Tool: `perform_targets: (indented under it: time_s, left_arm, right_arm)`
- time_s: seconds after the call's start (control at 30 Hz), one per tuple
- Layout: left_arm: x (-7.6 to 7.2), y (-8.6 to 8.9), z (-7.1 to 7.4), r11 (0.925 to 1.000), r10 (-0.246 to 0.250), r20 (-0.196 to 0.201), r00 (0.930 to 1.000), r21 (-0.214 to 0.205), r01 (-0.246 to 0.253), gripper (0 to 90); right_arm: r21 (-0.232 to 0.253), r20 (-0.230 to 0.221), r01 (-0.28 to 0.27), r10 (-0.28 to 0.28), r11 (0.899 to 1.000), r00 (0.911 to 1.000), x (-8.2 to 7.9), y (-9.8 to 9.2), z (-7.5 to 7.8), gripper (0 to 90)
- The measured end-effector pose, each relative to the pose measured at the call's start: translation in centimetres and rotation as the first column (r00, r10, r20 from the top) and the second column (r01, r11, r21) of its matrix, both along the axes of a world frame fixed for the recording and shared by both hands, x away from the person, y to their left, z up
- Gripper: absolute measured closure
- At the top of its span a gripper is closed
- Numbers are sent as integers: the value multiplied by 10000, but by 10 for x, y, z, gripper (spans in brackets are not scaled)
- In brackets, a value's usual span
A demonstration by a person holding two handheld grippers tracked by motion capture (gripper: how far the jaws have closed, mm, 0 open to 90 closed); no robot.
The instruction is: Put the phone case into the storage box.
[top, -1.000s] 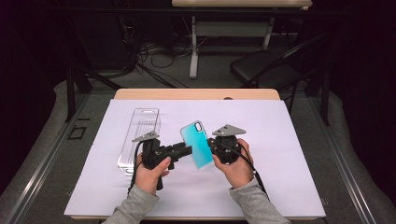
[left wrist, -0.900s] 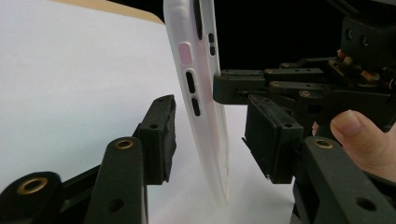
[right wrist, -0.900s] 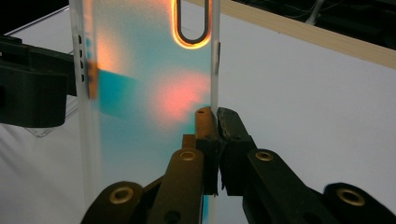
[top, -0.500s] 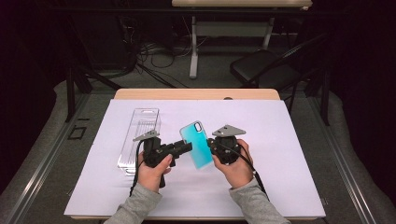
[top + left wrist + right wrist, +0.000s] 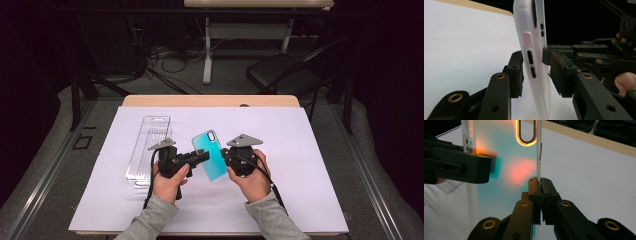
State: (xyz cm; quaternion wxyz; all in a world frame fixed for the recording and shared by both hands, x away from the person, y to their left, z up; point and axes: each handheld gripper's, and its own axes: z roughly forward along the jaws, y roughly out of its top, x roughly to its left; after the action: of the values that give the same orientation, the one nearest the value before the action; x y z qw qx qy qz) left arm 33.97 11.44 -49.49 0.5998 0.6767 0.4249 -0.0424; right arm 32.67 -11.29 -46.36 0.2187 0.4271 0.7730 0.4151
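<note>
A turquoise phone case is held upright above the white sheet between both hands. My right gripper is shut on the case's right edge; in the right gripper view its pads pinch the thin wall of the translucent case. My left gripper reaches in from the left. Its jaws have just been closing, and the case stands between them. One pad lies against the case's back, and the other pad stands a sliver off its open side.
A clear plastic box lies on the white sheet to the left of my left hand. The wooden table edge runs along the far side. Beyond it stand a dark chair and table legs.
The left gripper's jaws have narrowed around the case's left side. Both hands and the case have stayed where they were.
</note>
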Motion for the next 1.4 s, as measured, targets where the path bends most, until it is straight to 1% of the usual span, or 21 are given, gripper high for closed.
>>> perform_targets:
  time_s: [0.2,0.27,0.33,0.6,1.07,1.23,1.27,1.4]
  left_arm:
    - [1,-2,-2,10000,13,-51,10000,50,-13,649]
    - [1,-3,-2,10000,17,-131,9999,21,-16,658]
    - [1,-2,-3,9998,46,-450,9990,-189,-54,664]
    - [2,-3,-3,9998,99,-609,9981,-188,-110,698]
    - [2,-3,-2,9997,123,-616,9980,-224,-137,742]
    - [1,-3,-2,9994,192,-581,9981,-260,-208,750]
    - [1,-3,-2,9994,192,-573,9982,-261,-208,751]
    - [1,-3,-1,9994,260,-531,9982,-219,-272,760]
  right_arm:
    - [-16,-22,-24,24,10000,10000,0,-1,0,879]
    - [5,-1,-11,11,10000,10000,0,0,0,878]
    - [-16,-32,-18,18,10000,10000,0,0,0,879]
    - [13,-18,-12,12,10000,10000,-1,0,0,878]
    - [45,132,-1,0,10000,9999,-2,0,0,879]
    - [106,250,50,-53,9999,9997,-3,0,0,879]
    - [94,330,31,-34,10000,9994,-3,0,0,879]
    - [157,356,107,-112,9998,9993,-3,1,-1,879]
